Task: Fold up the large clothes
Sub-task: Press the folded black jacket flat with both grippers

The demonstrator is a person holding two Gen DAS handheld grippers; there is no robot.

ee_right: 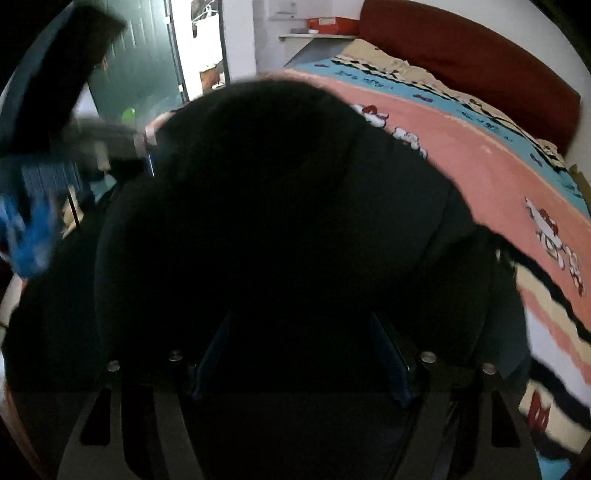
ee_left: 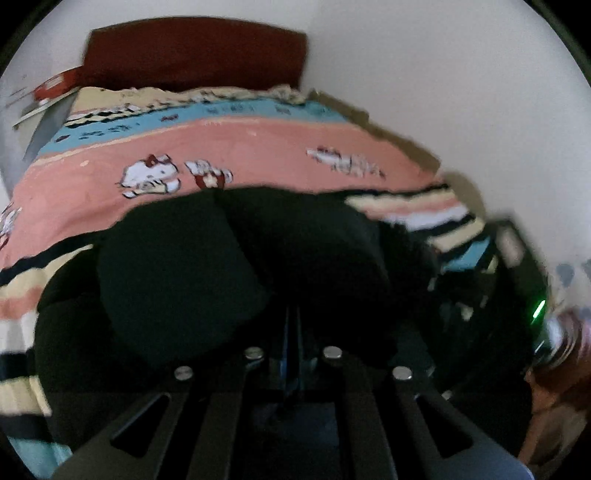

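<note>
A large black garment [ee_left: 240, 266] lies bunched on a bed with a pink, blue and cream cartoon-print cover [ee_left: 258, 144]. In the left wrist view my left gripper [ee_left: 293, 332] has its fingers closed together, pressed into the black cloth. In the right wrist view the same garment [ee_right: 288, 206] fills the middle. My right gripper [ee_right: 299, 332] has its blue-edged fingers [ee_right: 391, 354] spread wide, with dark cloth lying between and over them. The other gripper and a blue-gloved hand [ee_right: 33, 236] show blurred at the left.
A dark red headboard [ee_left: 195, 51] stands at the far end of the bed against a white wall. A shelf with a red box [ee_right: 332, 24] is beside it. A doorway and a green door [ee_right: 147, 66] lie at the far left.
</note>
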